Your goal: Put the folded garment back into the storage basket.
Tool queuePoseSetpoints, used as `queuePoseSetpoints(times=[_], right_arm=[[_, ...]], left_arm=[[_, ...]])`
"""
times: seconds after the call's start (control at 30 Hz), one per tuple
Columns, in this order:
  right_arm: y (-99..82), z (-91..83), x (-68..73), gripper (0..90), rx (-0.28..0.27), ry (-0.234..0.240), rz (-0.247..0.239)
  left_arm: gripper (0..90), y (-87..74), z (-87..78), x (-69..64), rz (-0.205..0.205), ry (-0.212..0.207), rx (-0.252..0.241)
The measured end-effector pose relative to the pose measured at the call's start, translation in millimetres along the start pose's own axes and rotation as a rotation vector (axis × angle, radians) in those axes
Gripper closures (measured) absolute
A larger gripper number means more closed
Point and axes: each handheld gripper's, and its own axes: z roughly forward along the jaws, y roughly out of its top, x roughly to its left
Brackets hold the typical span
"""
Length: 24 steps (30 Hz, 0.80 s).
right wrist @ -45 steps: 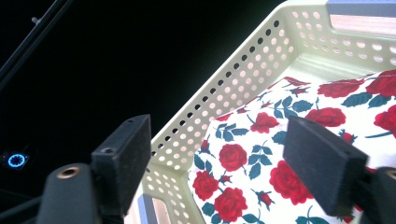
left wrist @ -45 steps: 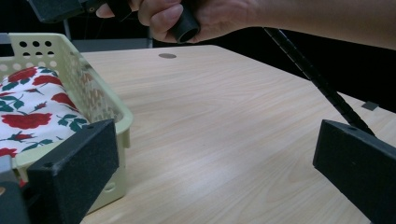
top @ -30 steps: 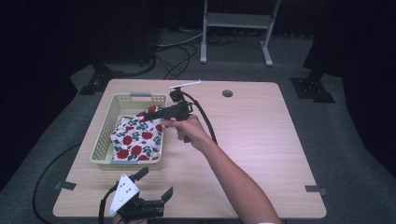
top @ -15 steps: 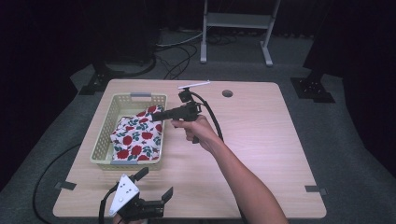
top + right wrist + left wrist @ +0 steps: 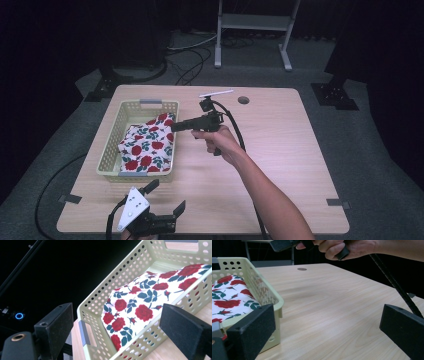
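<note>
A pale yellow perforated basket (image 5: 111, 150) stands on the left of the wooden table (image 5: 290, 150). Inside it lies a folded white cloth with red roses (image 5: 147, 145), also seen in the right gripper view (image 5: 140, 305) and the left gripper view (image 5: 229, 300). My right gripper (image 5: 174, 125) hovers open just over the basket's right rim and points left at the cloth. Its jaws are wide apart and empty (image 5: 125, 327). My left gripper (image 5: 165, 196) rests open near the table's front edge, in front of the basket, with nothing between its jaws (image 5: 325, 332).
A round cable hole (image 5: 243, 100) sits near the table's far edge. The right gripper's black cable (image 5: 239, 140) runs back along the forearm. A metal stand (image 5: 252, 30) and floor cables (image 5: 190, 60) lie beyond the table.
My right hand and gripper have drawn back to the right, away from the middle of the basket. The cloth lies in the basket. The left gripper has not moved.
</note>
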Motion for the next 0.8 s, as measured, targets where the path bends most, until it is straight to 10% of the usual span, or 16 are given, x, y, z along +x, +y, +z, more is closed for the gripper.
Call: queuePoseSetpoints(times=[0.8], right_arm=[[-17.5, -36.1, -12.0, 11.0, -0.011, -0.001, 0.007]], left_arm=[[0.0, -1.1, 2.0, -1.5, 0.006, 0.000, 0.012]])
